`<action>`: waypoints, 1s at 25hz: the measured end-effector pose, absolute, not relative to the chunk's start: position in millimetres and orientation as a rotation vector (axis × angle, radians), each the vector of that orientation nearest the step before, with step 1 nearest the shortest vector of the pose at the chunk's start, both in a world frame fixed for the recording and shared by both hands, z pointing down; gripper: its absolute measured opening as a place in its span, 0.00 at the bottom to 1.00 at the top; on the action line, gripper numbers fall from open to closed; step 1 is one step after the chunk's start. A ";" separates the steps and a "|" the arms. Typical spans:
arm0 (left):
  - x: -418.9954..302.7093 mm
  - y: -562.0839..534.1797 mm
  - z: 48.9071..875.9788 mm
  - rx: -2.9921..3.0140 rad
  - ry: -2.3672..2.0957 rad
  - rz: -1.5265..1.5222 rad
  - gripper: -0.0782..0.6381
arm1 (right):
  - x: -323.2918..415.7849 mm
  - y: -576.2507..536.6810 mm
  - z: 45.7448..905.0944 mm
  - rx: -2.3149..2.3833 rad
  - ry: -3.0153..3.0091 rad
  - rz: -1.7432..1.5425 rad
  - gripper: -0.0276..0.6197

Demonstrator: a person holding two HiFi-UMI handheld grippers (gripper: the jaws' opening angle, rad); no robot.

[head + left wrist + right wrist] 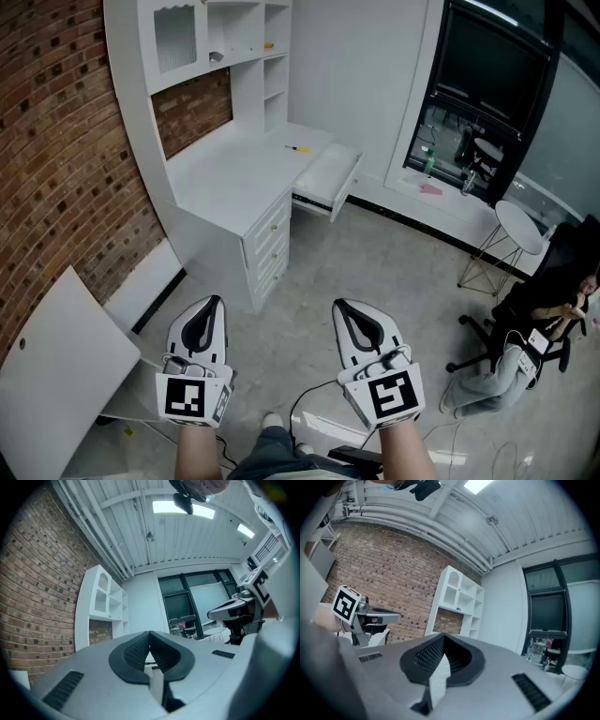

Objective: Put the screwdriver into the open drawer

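Observation:
A small screwdriver [298,148] with a yellow handle lies on the white desk [225,178], near its right end. Just right of it, the desk's top drawer [325,174] stands pulled out and open. Both grippers hang in the foreground, far from the desk, over the floor. My left gripper [215,302] is shut with nothing in it, its tips meeting [149,633]. My right gripper [339,305] is shut and empty too, jaws touching at the tip [443,636]. Each gripper shows in the other's view: the right one [234,609] and the left one [365,617].
A white hutch with shelves [234,37] stands on the desk against a brick wall [56,159]. A white board [56,375] leans at the lower left. A person sits by a chair [525,347] at the right, near a small round table [520,230]. Cables lie on the floor.

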State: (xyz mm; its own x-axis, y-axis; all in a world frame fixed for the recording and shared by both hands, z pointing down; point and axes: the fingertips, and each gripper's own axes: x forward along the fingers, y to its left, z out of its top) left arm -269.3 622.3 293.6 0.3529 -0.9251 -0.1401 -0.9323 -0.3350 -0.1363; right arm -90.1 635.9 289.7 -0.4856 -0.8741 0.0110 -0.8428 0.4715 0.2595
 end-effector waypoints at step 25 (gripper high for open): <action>-199.0 431.8 302.3 -2.485 1.594 0.083 0.13 | -37.8 466.9 310.7 1.563 -2.541 -0.277 0.06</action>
State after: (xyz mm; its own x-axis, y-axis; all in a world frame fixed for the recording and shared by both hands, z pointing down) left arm -199.0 431.8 302.3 0.4212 -0.8948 -0.1481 -0.9054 -0.4050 -0.1276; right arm -37.8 466.9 310.7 -0.4482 -0.8935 0.0272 -0.8667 0.4419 0.2316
